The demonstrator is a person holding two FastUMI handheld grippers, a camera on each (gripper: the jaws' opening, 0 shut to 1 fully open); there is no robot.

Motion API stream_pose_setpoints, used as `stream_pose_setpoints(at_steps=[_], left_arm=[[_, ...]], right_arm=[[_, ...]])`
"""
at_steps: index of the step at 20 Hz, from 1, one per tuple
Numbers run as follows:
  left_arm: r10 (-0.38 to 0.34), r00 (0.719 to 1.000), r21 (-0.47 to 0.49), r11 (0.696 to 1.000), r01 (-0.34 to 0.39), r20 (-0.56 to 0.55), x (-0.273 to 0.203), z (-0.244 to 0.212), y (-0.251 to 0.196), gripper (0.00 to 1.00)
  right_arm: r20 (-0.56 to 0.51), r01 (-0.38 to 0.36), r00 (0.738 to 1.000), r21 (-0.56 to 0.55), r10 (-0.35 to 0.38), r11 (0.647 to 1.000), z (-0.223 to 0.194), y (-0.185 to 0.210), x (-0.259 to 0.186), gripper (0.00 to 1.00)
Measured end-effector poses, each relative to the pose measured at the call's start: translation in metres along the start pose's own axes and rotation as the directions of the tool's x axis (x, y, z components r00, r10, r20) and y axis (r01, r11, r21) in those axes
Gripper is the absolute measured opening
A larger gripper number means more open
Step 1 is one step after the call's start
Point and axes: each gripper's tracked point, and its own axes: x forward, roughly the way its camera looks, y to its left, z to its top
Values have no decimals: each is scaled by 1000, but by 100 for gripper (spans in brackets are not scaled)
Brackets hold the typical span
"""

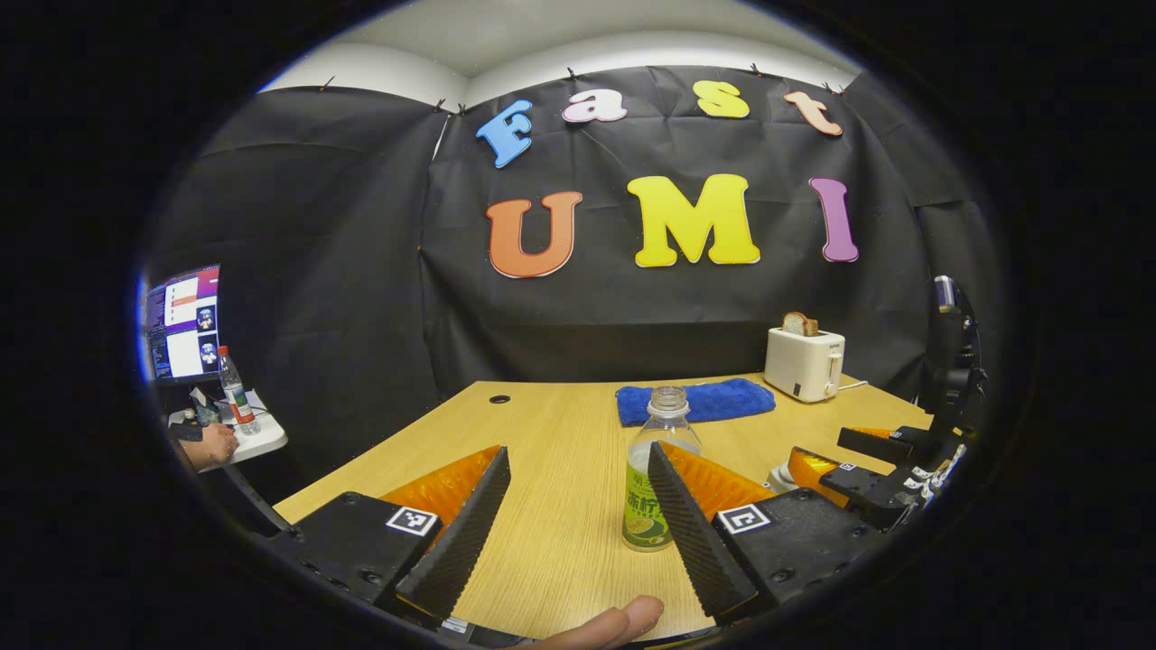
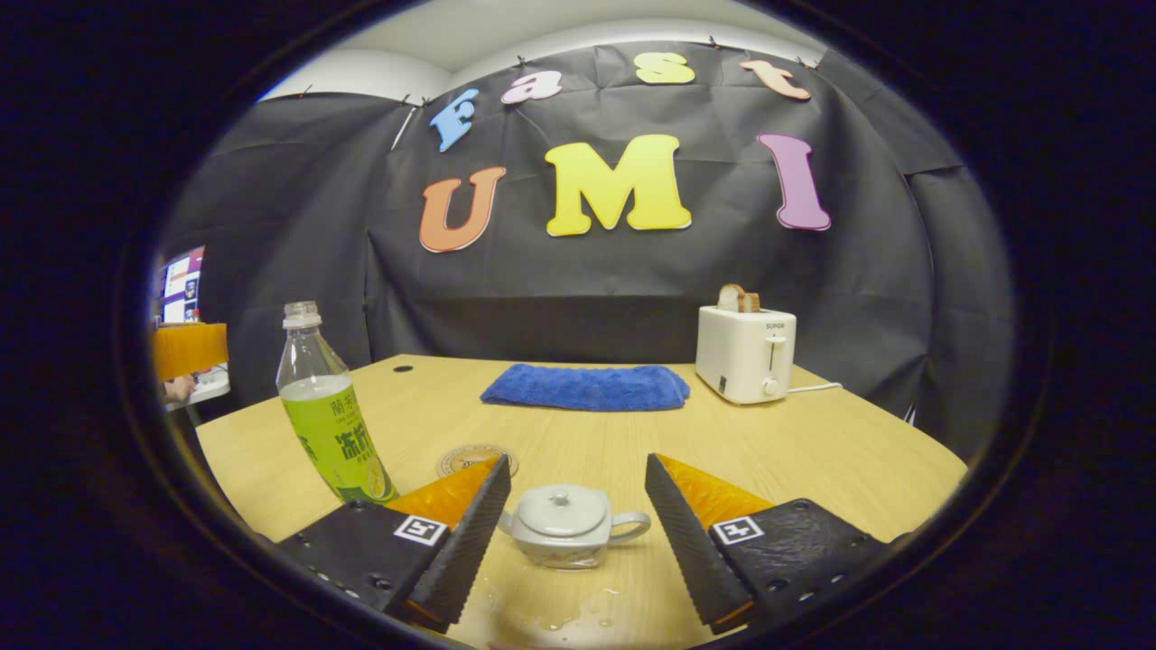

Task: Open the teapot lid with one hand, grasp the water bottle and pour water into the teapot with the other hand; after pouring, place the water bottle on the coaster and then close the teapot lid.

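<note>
Approaching lid | right gripper [image 2: 578, 528] held open, teapot [image 2: 567, 537] at 12 o'clock | lid knob [image 2: 562, 496] should be pinched centrally | left gripper [image 1: 578, 519] open, water bottle [image 1: 652, 478] uncapped.

Each gripper [image 1: 578, 533] [image 2: 578, 542] has wedge-shaped fingers [image 1: 465, 533] with ribbed inner faces, mounted on black blocks [image 1: 348, 546] with screws and a square black-and-white marker [image 1: 413, 520].

teapot [image 2: 564, 524]: small, white, lid on, upright, handle to right in right gripper view | water bottle [image 2: 330, 411]: clear, green label, uncapped, upright on table | coaster [image 2: 470, 459]: round, flat, bare, betw bottle & teapot
</note>
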Motion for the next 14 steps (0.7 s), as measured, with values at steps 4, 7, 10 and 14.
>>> stream_pose_setpoints(at_steps=[4,7,10,14], left_arm=[[18,1000,30,999,-18,1,2,-2,-1,96],[5,1000,40,999,-5,-7,3,-5,-4,96],[-5,1000,43,999,6,-16,3,-7,-7,96],[-25,999,31,999,26,-21,4,-9,-11,98]], right_arm=[[-23,-20,1000,-5,20,1000,-8,7,10,73],[-15,-51,999,-7,51,999,-10,11,13,50],[-4,-94,996,-58,94,994,-14,18,14,38],[-23,-83,996,-71,82,994,-14,16,13,28]])
